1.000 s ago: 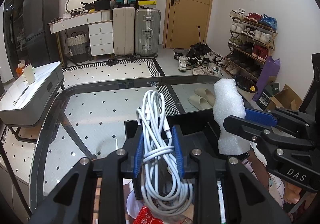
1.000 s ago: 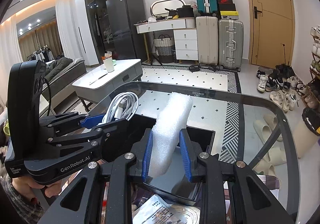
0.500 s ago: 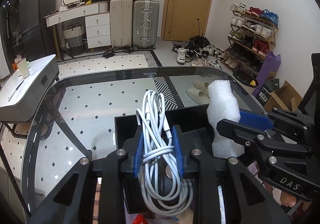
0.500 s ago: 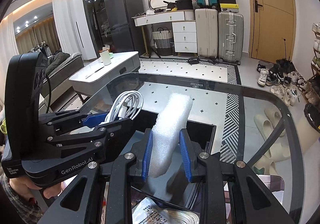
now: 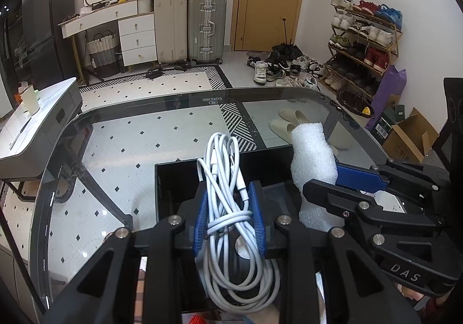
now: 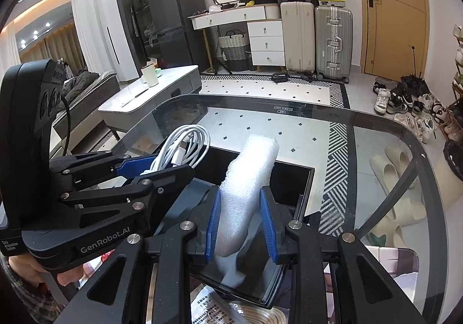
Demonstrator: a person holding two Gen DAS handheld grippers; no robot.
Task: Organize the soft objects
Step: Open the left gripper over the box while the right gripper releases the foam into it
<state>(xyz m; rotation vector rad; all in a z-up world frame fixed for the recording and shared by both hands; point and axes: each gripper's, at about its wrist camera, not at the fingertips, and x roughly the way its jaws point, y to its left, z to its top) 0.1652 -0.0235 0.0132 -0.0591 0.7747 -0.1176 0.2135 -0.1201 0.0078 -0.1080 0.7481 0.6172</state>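
While clamped: claws point(image 5: 228, 217) on cable point(image 5: 225, 167), foam point(image 6: 246, 179)

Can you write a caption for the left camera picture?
Left gripper clamps a coiled white cable above a black box.

Two grippers, each holding one thing: left gripper point(image 5: 230, 219) one coiled white cable point(image 5: 228, 179), right gripper point(image 6: 242, 222) one white foam piece point(image 6: 246, 179); one black box point(image 5: 173, 193) beneath.
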